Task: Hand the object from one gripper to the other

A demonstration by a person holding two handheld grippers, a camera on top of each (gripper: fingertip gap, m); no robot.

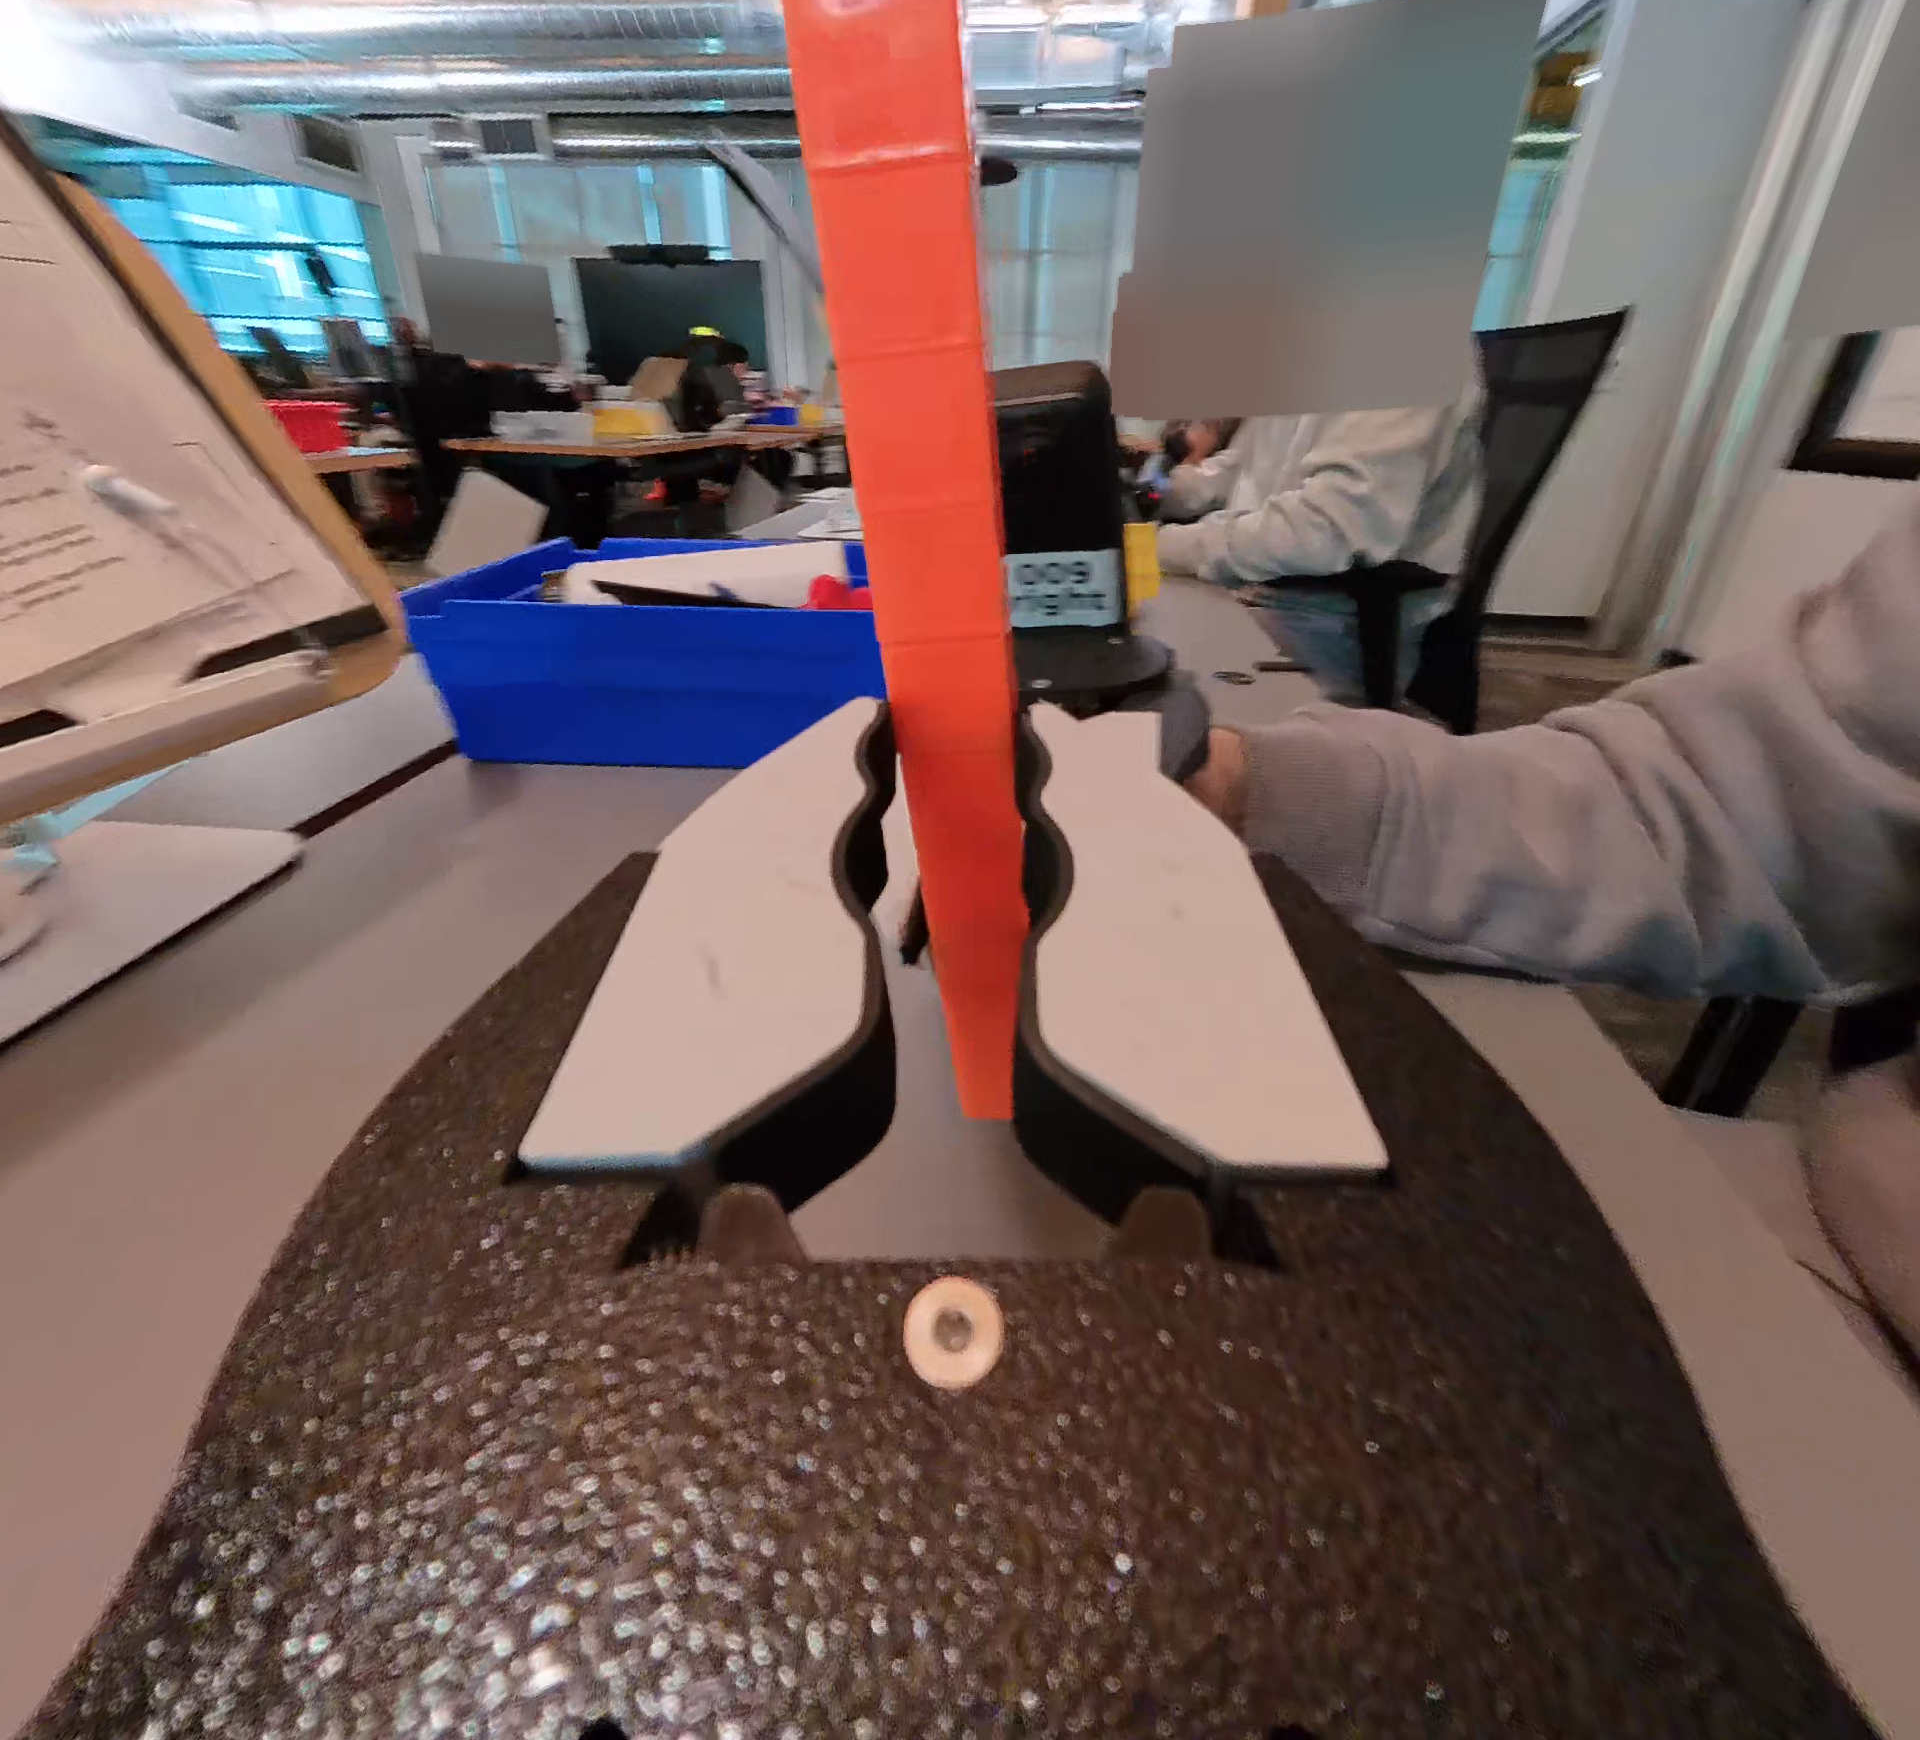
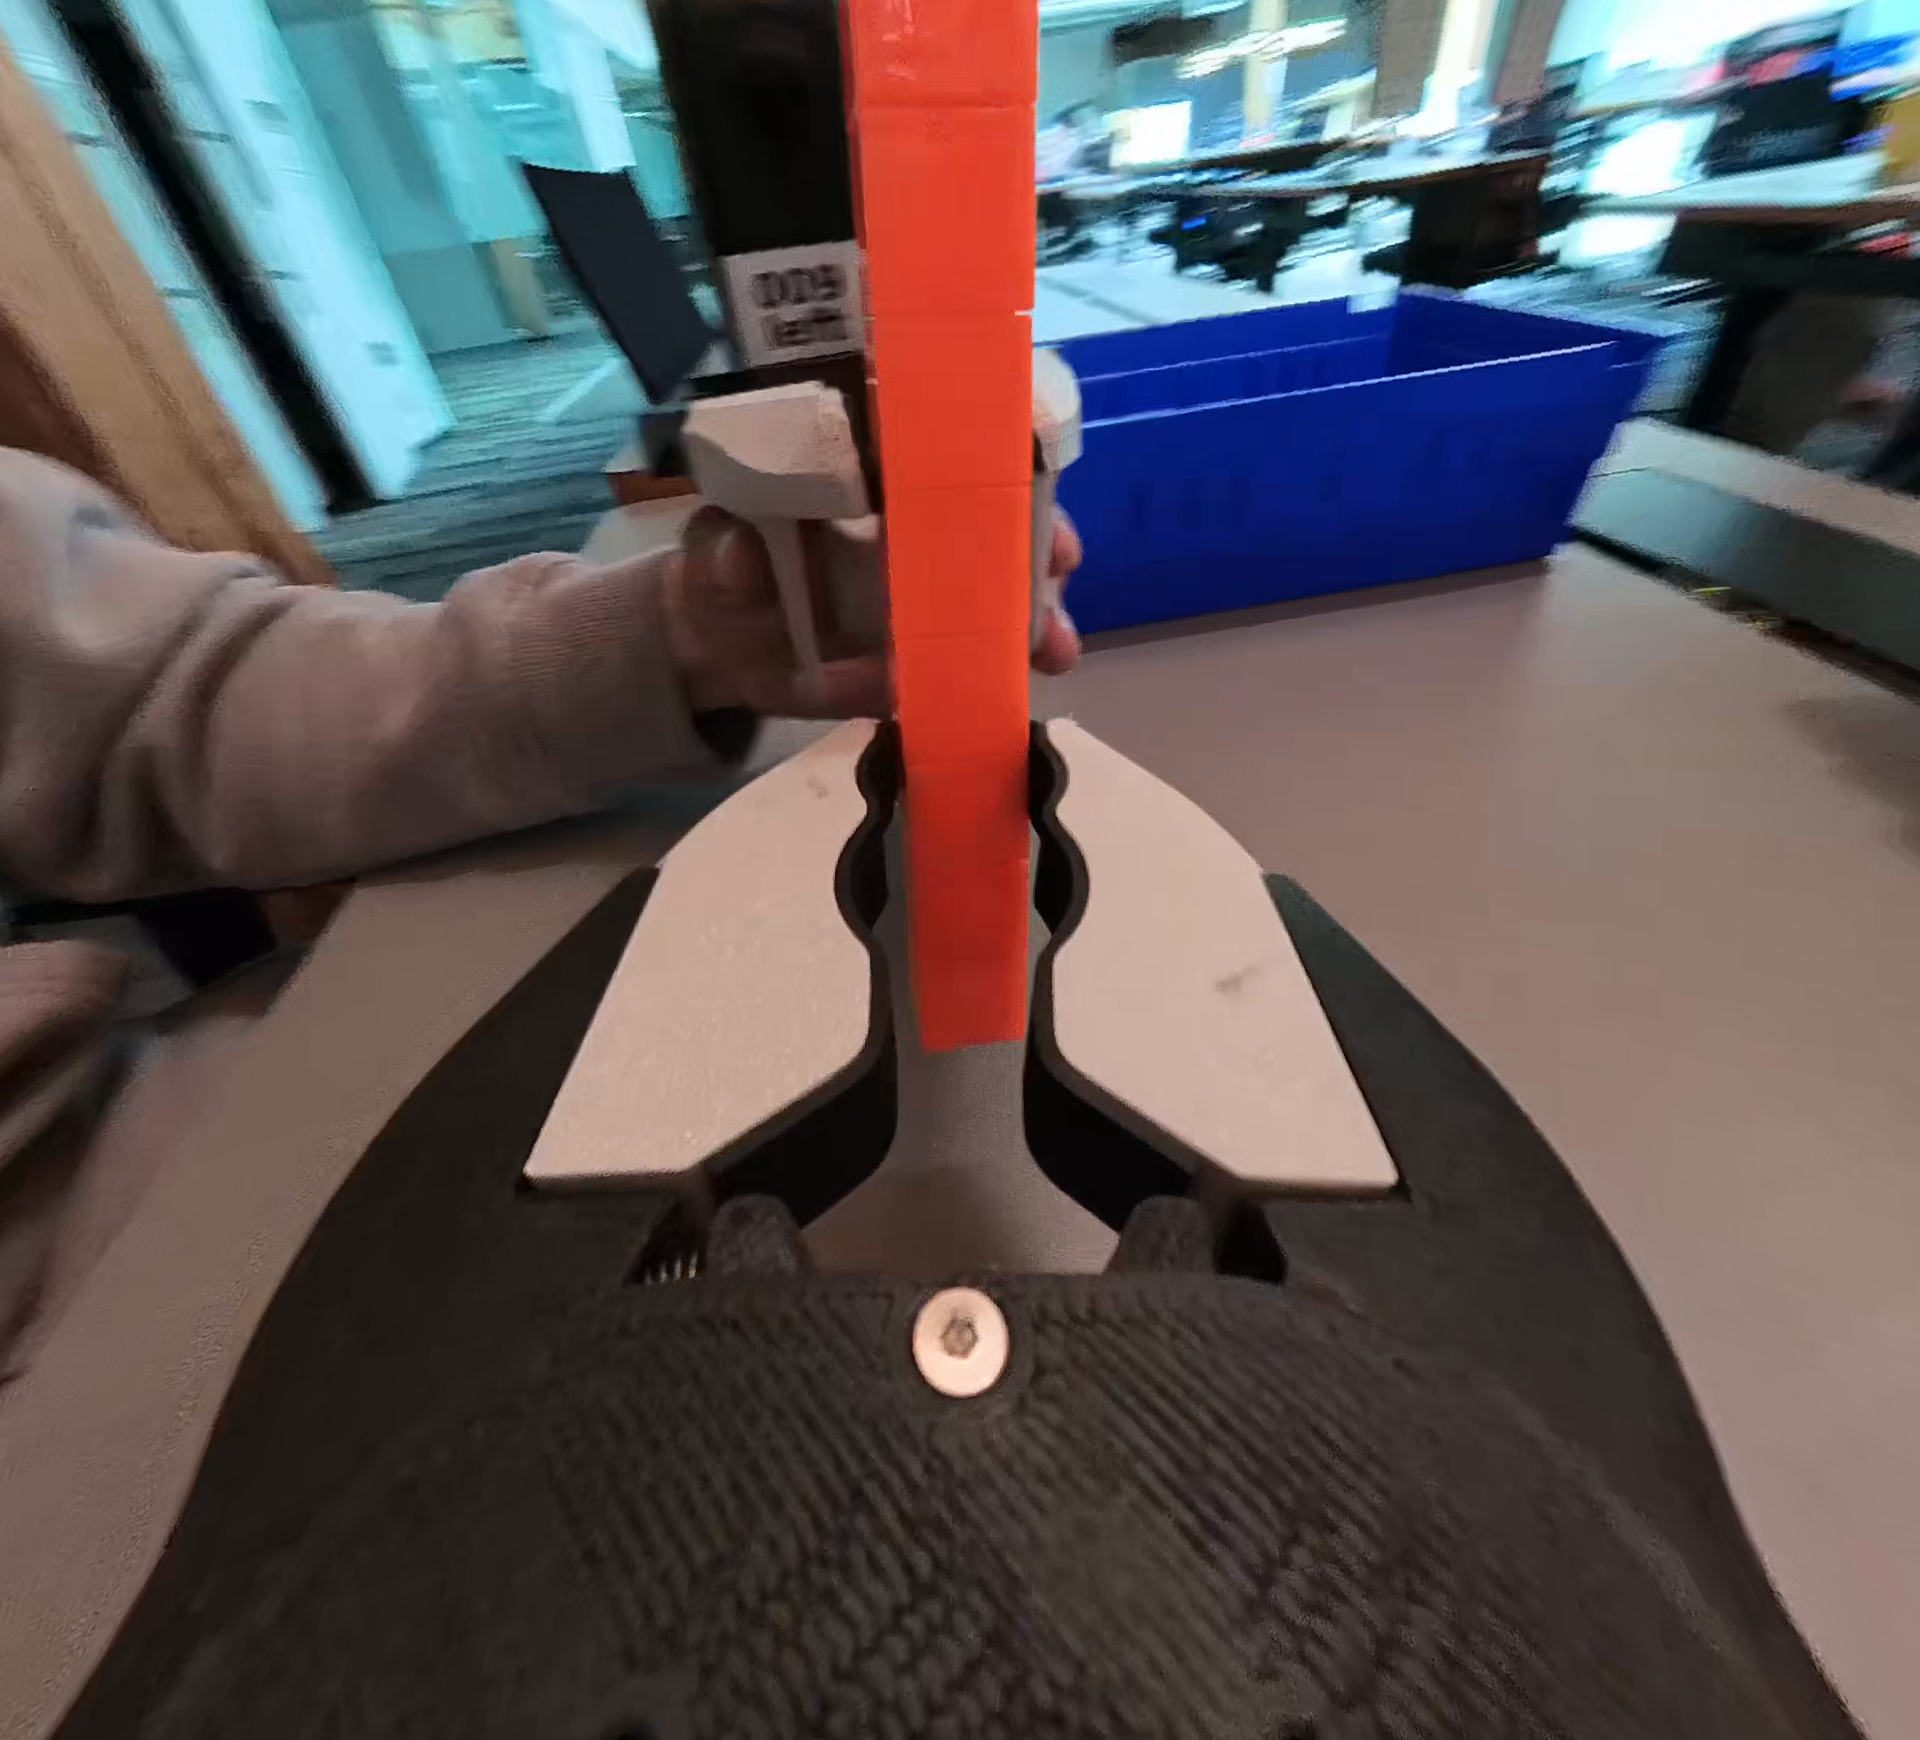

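Object: a long orange bar of stacked segments (image 1: 914,485), upright and slightly tilted, above the grey table (image 2: 1455,859), between both grippers at once.
Left gripper (image 1: 961,755): fingers narrowed onto the bar's lower end; the right finger meets it, while a thin gap seems to remain on the left.
Right gripper (image 2: 961,755): fingers pressed against both sides of the bar's lower part, a firm hold by appearance.
Reason for hold: both grippers face each other across the bar, judged the mid-point of the handover, so it is never unsupported.
Hands: a grey sleeve (image 1: 1507,838) and a hand (image 2: 748,610) work the opposite gripper.
Surroundings: blue bin (image 2: 1330,464) behind, well apart.
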